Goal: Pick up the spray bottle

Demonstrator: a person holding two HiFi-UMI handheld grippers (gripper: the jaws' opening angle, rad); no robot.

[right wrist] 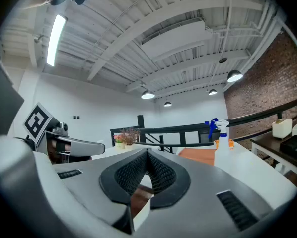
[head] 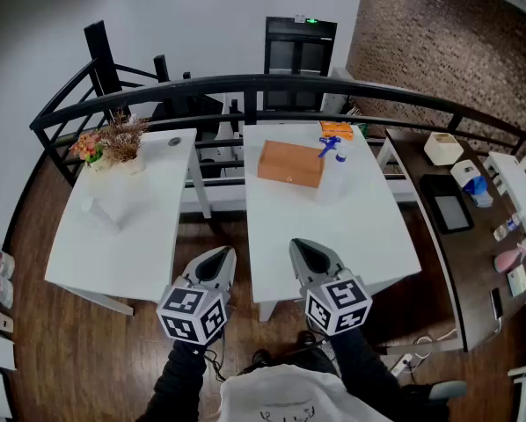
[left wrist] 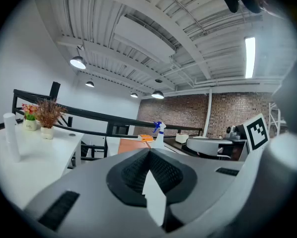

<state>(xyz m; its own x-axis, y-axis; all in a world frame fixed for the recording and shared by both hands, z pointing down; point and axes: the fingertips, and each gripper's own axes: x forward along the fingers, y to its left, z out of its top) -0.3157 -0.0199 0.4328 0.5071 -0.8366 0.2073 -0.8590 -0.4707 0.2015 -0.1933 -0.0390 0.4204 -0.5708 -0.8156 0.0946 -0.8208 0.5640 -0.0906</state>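
I see a brown box [head: 290, 163] lying on the right white table [head: 338, 236], and a pot of dried flowers [head: 122, 145] standing on the left white table [head: 113, 244]. A black railing [head: 245, 84] curves behind both tables.

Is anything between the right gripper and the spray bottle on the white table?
Nothing visible. Only bare white table lies between the right gripper and the spray bottle. The orange box sits beside the bottle, just left of that line.
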